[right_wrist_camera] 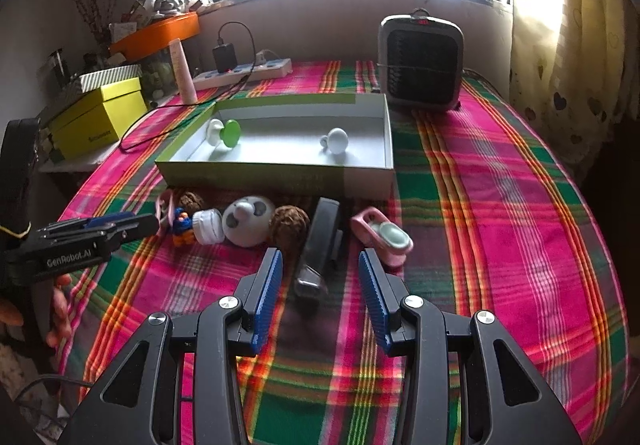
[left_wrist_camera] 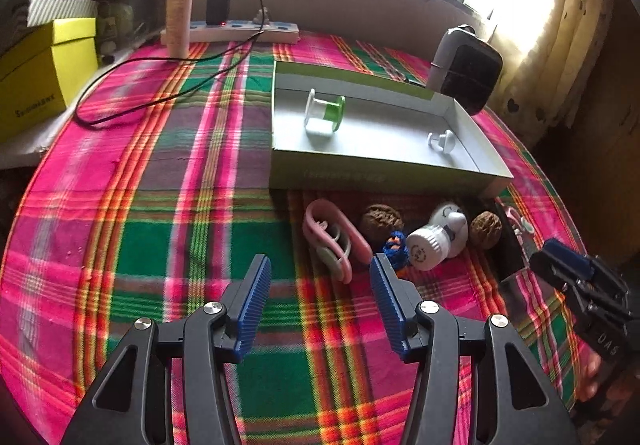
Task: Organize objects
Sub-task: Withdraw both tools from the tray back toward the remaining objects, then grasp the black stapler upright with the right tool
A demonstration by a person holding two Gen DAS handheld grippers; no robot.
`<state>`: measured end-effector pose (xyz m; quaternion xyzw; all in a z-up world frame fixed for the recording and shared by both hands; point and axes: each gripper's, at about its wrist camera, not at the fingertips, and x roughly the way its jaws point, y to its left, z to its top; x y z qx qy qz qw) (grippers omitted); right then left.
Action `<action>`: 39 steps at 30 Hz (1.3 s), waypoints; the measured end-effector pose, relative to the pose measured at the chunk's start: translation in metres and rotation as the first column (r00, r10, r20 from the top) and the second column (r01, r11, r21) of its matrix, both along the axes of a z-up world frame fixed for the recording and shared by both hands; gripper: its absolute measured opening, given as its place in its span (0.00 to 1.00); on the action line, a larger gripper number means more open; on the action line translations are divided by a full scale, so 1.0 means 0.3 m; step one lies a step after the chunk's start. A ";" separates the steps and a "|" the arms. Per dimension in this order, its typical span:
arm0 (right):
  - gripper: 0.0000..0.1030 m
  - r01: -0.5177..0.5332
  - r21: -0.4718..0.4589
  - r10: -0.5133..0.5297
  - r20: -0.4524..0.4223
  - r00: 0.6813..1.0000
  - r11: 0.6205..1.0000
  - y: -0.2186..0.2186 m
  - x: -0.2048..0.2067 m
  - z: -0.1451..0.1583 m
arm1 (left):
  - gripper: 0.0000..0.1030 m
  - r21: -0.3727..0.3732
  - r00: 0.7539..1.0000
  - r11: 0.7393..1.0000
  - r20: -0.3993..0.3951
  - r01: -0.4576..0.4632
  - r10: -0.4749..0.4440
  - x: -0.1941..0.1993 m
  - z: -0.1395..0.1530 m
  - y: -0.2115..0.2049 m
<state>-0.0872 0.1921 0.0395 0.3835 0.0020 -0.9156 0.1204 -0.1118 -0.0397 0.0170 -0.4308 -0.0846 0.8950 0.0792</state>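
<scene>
A green-sided open box [left_wrist_camera: 384, 181] holds a green and white spool [left_wrist_camera: 324, 113] and a white knob [left_wrist_camera: 442, 141]. In front of it lie a pink clip [left_wrist_camera: 332, 237], two walnuts [left_wrist_camera: 380, 223], a small blue figure [left_wrist_camera: 396, 249] and a white panda-faced bottle [left_wrist_camera: 440, 235]. My left gripper [left_wrist_camera: 320, 269] is open just short of the pink clip and holds nothing. My right gripper [right_wrist_camera: 320, 265] is open, with the near end of a black stapler [right_wrist_camera: 320, 245] between its fingertips and the pads clear of it. A pink and mint piece [right_wrist_camera: 384, 237] lies right of the stapler.
A plaid cloth [right_wrist_camera: 500, 205] covers the round table. A small heater [right_wrist_camera: 420, 61] stands behind the box. A power strip [left_wrist_camera: 244, 31] with a black charger and cable [left_wrist_camera: 132, 93] and a tube sit at the back left. Yellow boxes [left_wrist_camera: 36, 81] stand on the left.
</scene>
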 end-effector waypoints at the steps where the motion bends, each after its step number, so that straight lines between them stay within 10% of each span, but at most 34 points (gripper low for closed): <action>1: 0.40 0.000 0.000 0.000 0.003 1.000 1.000 0.000 -0.002 -0.002 | 0.49 -0.003 1.000 1.000 0.003 0.002 -0.002 -0.004 -0.002 0.002; 28: 0.40 -0.016 0.013 0.015 0.089 0.996 1.000 -0.012 -0.067 -0.066 | 0.49 -0.054 0.999 0.998 0.022 -0.026 0.028 -0.041 -0.020 -0.036; 39: 0.23 -0.031 0.005 0.030 0.084 0.996 1.000 0.001 -0.043 -0.057 | 0.49 -0.059 0.999 0.997 0.027 -0.044 0.046 -0.036 -0.020 -0.057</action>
